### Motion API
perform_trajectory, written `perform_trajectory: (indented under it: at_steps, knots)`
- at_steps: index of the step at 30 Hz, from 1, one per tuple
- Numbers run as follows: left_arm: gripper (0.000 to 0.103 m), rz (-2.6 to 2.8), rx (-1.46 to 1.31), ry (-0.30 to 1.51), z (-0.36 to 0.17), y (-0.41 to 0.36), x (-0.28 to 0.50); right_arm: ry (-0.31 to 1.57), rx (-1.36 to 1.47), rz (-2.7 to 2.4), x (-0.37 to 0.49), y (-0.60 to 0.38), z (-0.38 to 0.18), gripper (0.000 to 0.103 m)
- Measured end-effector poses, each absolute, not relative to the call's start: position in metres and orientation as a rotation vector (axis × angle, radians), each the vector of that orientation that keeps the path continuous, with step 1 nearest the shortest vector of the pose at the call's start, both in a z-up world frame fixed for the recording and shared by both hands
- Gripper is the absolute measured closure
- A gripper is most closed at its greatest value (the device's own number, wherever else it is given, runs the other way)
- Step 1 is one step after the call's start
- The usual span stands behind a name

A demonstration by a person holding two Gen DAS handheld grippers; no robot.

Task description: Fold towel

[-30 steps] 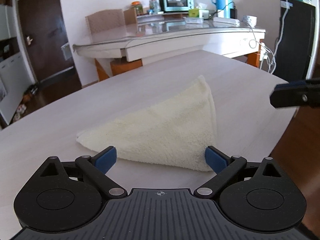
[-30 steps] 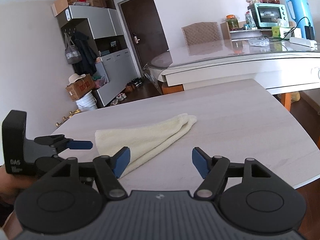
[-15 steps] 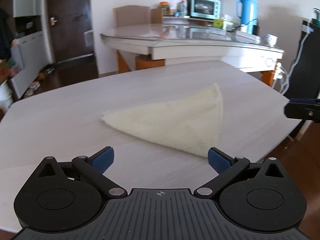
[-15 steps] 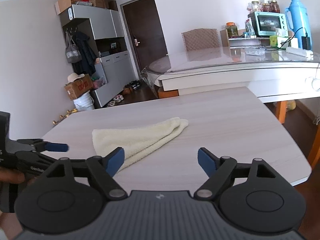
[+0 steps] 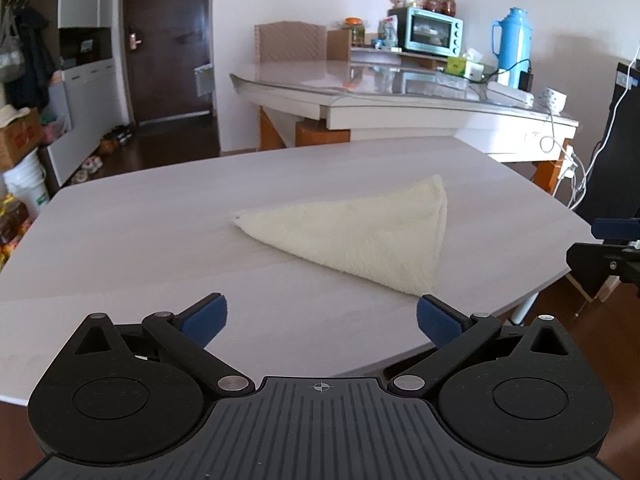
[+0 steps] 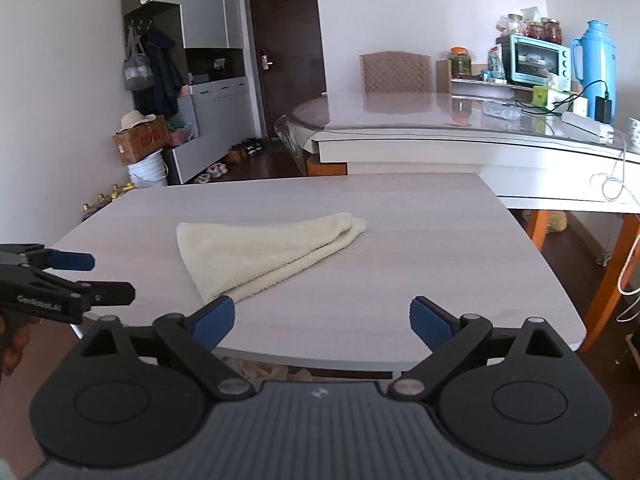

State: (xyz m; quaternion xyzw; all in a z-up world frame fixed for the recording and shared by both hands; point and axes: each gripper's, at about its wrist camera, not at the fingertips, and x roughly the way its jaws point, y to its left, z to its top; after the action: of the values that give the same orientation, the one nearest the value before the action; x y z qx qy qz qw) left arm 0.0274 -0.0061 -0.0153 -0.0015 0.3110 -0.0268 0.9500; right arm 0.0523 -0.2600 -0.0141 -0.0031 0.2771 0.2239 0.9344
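Cream terry towel [image 5: 360, 236] folded into a triangle, frame centre, flat on pale wood-grain surface [image 5: 140, 240]. Left tool [image 5: 322, 318] and right tool [image 6: 322, 322] both agape, empty, near edge. Best pinched at corners, layers aligned.

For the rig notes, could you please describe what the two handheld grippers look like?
Both are matte black. The left gripper and right gripper each have two round pivot discs, linkage arms with silver pins, a ribbed grey centre plate and textured blue fingertip pads. Seen from the side, the left carries white lettering. No cables show.
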Motion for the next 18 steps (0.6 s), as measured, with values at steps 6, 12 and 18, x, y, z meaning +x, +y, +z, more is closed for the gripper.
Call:
perform_trajectory:
  at_steps: [6, 12, 18]
  knots:
    - [0.000, -0.053, 0.016, 0.622, -0.010, -0.003, 0.017, 0.585, -0.032, 0.432, 0.048, -0.251, -0.013, 0.004]
    - [0.000, -0.048, 0.057, 0.618, -0.010, -0.007, 0.004, 0.589, -0.042, 0.449, 0.045, -0.240, -0.012, 0.004]
    - [0.000, -0.051, 0.051, 0.635, -0.012, -0.006, 0.004, 0.583, -0.061, 0.478, 0.043, -0.231, -0.010, 0.004]
